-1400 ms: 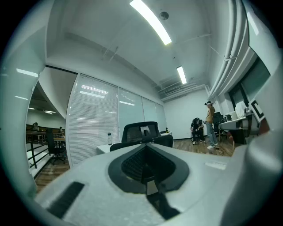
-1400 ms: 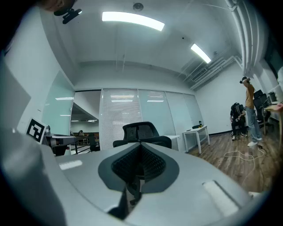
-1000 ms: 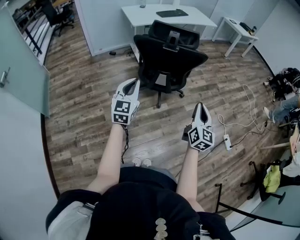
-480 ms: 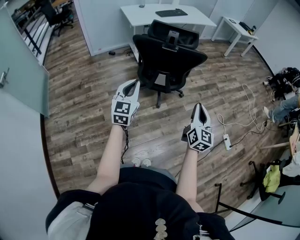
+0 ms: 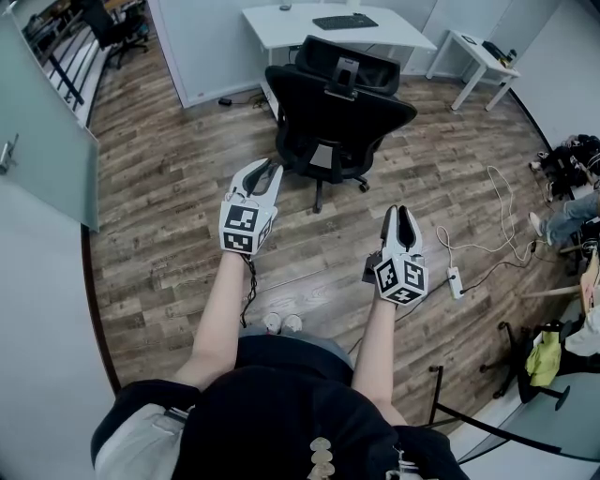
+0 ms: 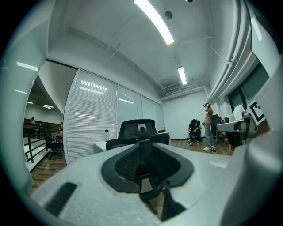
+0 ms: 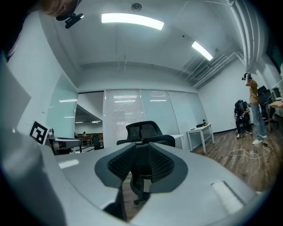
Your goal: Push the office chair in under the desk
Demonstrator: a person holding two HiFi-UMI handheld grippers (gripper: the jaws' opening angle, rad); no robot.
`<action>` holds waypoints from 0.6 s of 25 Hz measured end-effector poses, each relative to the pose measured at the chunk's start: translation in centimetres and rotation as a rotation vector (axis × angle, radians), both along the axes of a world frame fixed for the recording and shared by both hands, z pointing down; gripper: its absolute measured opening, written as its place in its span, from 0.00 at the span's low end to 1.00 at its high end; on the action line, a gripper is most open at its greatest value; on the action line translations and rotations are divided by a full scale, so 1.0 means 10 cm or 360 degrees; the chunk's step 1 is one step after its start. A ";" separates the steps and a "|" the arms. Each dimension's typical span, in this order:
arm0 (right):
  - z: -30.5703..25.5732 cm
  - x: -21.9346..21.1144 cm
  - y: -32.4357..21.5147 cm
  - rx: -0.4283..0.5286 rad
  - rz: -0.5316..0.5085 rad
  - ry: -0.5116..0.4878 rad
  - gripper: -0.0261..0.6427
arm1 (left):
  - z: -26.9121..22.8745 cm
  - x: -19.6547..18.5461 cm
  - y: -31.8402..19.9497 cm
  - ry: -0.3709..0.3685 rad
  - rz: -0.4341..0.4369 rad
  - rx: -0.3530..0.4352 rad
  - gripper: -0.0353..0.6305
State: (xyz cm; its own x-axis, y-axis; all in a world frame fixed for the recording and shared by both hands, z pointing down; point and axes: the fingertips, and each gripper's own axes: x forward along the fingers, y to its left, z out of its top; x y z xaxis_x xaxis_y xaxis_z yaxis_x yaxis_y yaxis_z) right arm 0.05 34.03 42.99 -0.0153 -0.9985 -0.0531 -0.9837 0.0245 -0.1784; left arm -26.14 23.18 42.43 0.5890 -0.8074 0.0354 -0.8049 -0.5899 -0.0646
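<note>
A black mesh office chair (image 5: 337,108) stands on the wood floor with its back toward me, pulled out from the white desk (image 5: 281,21) behind it. My left gripper (image 5: 263,174) is held out short of the chair's left side, its jaws opening with nothing between them. Lower right, my right gripper (image 5: 401,215) is also apart from the chair, jaws opening and empty. In the left gripper view the chair (image 6: 138,130) shows through the gap of the left gripper (image 6: 143,170). The right gripper view shows the chair (image 7: 142,131) beyond the right gripper (image 7: 140,172).
A keyboard (image 5: 344,22) lies on the desk. A small white side table (image 5: 473,58) stands at the back right. A power strip (image 5: 455,282) with a white cable lies on the floor right of my right gripper. A glass partition (image 5: 47,141) runs along the left.
Both grippers' jaws have parted from shut to slightly open. The hands stay in nearly the same place, and the chair has not moved.
</note>
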 end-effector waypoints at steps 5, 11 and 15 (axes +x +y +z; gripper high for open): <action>0.01 0.02 -0.03 0.0008 -0.0058 -0.0042 0.28 | 0.01 0.05 0.01 0.0007 -0.0005 0.0012 0.36; 0.04 0.07 -0.08 0.0002 -0.0093 -0.0050 0.31 | 0.00 0.10 0.02 0.0027 -0.0022 0.0010 0.39; 0.08 0.11 -0.13 0.0017 -0.0123 -0.0059 0.31 | 0.03 0.12 0.04 0.0042 -0.0052 0.0021 0.39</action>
State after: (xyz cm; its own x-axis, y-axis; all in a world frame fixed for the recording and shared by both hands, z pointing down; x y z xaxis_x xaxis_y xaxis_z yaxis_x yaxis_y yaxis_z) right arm 1.14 32.77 43.74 -0.0904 -0.9938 -0.0654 -0.9715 0.1024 -0.2138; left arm -24.97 23.57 42.71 0.5627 -0.8266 0.0095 -0.8253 -0.5624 -0.0508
